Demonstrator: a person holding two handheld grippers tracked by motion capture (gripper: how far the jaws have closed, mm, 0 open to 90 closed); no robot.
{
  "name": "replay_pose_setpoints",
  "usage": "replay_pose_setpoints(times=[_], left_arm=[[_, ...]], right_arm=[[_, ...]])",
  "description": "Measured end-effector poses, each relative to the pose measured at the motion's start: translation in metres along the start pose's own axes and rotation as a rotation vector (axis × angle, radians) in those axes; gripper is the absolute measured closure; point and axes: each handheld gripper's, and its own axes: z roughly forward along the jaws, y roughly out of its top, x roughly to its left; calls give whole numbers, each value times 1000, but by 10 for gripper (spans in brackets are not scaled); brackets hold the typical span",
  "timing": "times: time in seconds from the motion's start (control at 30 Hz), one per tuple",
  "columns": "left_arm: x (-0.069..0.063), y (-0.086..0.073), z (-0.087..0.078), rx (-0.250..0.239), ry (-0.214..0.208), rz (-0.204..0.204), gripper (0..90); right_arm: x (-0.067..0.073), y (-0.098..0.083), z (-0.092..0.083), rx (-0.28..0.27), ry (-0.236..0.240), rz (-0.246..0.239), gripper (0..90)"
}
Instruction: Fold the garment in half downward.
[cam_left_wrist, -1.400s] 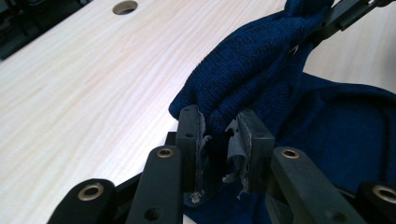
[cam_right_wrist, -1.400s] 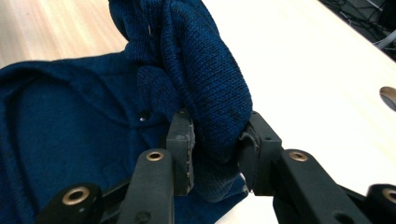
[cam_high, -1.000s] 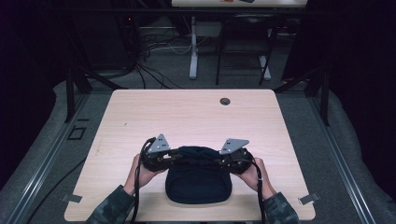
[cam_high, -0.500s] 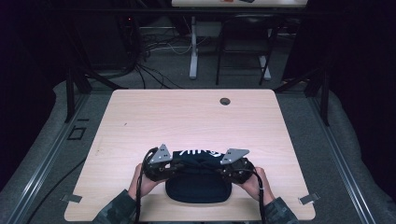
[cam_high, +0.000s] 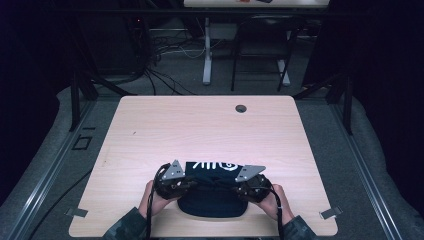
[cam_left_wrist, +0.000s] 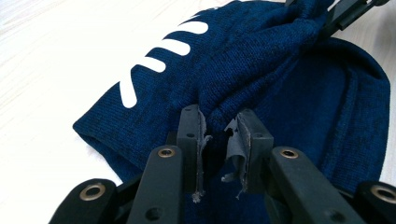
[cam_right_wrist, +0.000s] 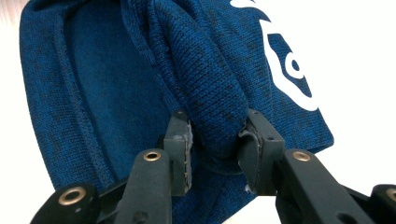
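My left gripper (cam_left_wrist: 215, 135) and right gripper (cam_right_wrist: 217, 140) each pinch the soft, floppy blue hat (cam_high: 212, 192) by its thick edge.

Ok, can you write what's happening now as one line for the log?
left tongs: shut on blue hat | right tongs: shut on blue hat | hat: on table, cuff folded

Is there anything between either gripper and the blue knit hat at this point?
Nothing visible. The left gripper and the right gripper each already pinch a fold of the blue knit hat directly between their jaws. The table around the hat is bare.
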Motion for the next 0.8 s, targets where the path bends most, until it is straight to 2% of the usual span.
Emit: replay_pose_setpoints(times=[0.17,0.27,0.33,0.4,0.47,0.5,0.53,0.63,0.67,0.7,0.8], left_arm=[[-4,-6,0,23,-2,14,736],[-5,-10,0,25,-20,-13,715],[-5,-11,-1,33,-27,-16,698],[-6,-12,-1,40,-30,-19,678],[-6,-13,-1,44,-38,-29,635],[-6,-13,-1,44,-38,-29,586],[-6,-12,-3,55,-46,-47,525],[-6,-9,-8,64,-41,-45,371],[-5,-7,-12,61,-30,-43,371],[-4,-5,-19,47,-29,-43,332],[1,2,-40,-2,12,-37,308]], right_arm=[[7,-1,2,8,-11,-13,645],[10,-2,2,27,-14,-30,633],[11,-3,3,18,-12,-25,611],[12,-4,2,34,-7,-35,579],[12,-5,1,35,9,-35,539],[12,-5,1,35,9,-35,539],[14,-8,0,23,13,-34,505],[16,-10,-6,4,35,-19,441],[16,-10,-6,4,35,-19,441],[14,-12,-14,-5,54,-12,414],[11,-15,-24,-33,56,8,426]])
